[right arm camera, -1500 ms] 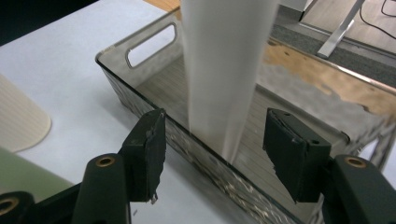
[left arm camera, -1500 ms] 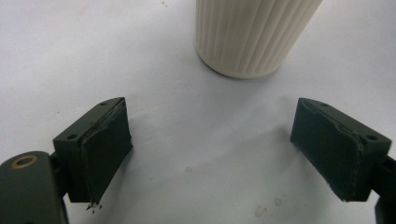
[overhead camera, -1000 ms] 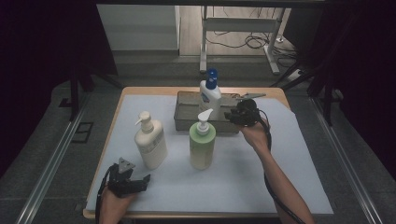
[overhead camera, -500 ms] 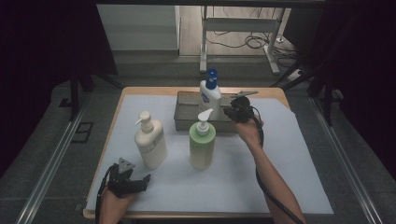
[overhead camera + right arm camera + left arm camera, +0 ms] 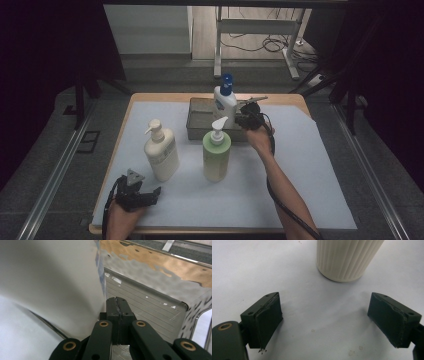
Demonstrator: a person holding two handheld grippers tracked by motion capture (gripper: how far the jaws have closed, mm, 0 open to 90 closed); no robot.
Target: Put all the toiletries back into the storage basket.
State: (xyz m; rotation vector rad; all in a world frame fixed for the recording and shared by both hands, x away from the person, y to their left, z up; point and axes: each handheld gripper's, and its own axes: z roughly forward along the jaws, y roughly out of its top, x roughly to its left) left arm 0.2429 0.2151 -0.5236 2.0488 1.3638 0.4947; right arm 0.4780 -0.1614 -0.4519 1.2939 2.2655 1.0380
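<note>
Right gripper: jaws pressed flat together, nothing between them, tips just beside the white bottle with the blue pump and over the metal tray. Bottle standing upright in that tray, toward the desk's far edge — contact with the closed jaws not determinable.

Left gripper: jaws spread wide and empty, low over the white sheet near the front-left corner. Ribbed cream pump bottle upright just ahead of the tips, apart from them. Green pump bottle upright mid-desk — directly before the tray.
</note>
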